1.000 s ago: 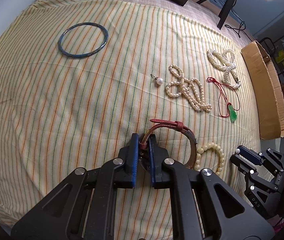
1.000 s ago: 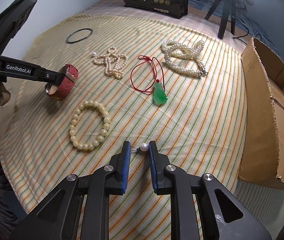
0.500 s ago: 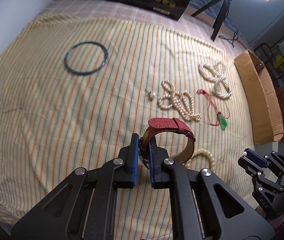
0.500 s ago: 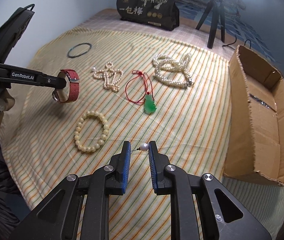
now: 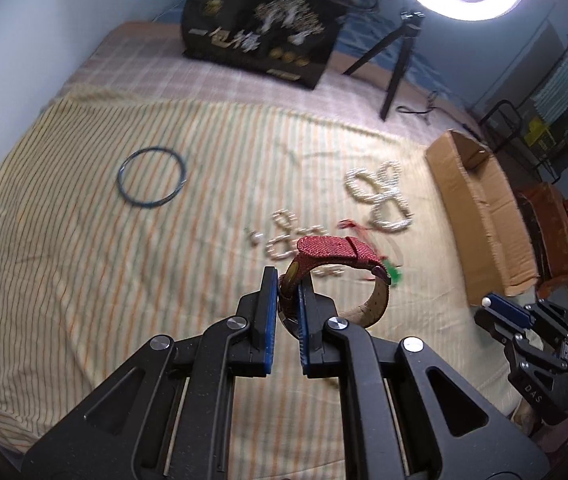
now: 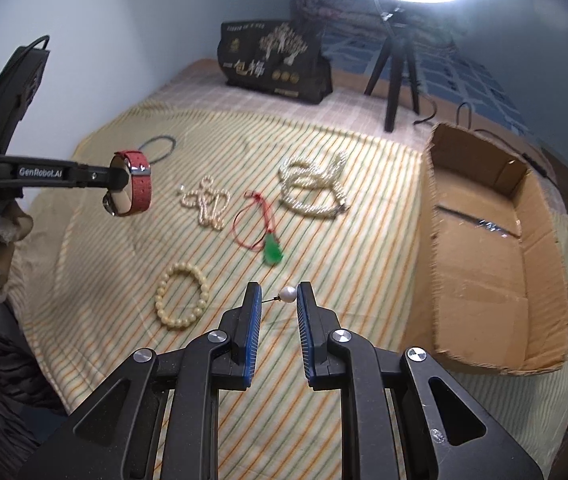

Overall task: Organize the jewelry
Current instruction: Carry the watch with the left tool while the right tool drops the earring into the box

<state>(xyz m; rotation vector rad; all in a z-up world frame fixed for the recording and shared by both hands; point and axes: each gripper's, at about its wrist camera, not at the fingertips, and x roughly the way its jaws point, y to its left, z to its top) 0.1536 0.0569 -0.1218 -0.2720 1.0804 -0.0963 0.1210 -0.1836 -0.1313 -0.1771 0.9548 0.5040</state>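
- Our left gripper (image 5: 283,286) has its fingers pressed onto the red watch (image 5: 334,276), pinching it at the case with the strap looping out to the right of the fingertips. The watch hangs in the air above the striped cloth (image 5: 84,260), clear of everything lying on it.
- Our right gripper (image 6: 278,300) holds a pearl earring (image 6: 287,294) across its fingertips: the pearl sits against the right finger and the thin post reaches to the left finger. The fingers are narrowed onto it, with a gap the length of the earring between them.
- The cardboard box (image 6: 484,264) lies open-topped to the right of both grippers. From the right gripper it is just beside, ahead and to the right; its long axis runs away from us, along the cloth's right edge. We judge this is where the pieces are meant to go.
- The right gripper is the nearer one to the box. The left gripper is well apart from it, with the pearl necklaces (image 6: 312,188) and the green pendant (image 6: 273,254) on its red cord lying between.
- A beaded bracelet (image 6: 182,300) and a blue bangle (image 5: 151,174) rest on the cloth, untouched.
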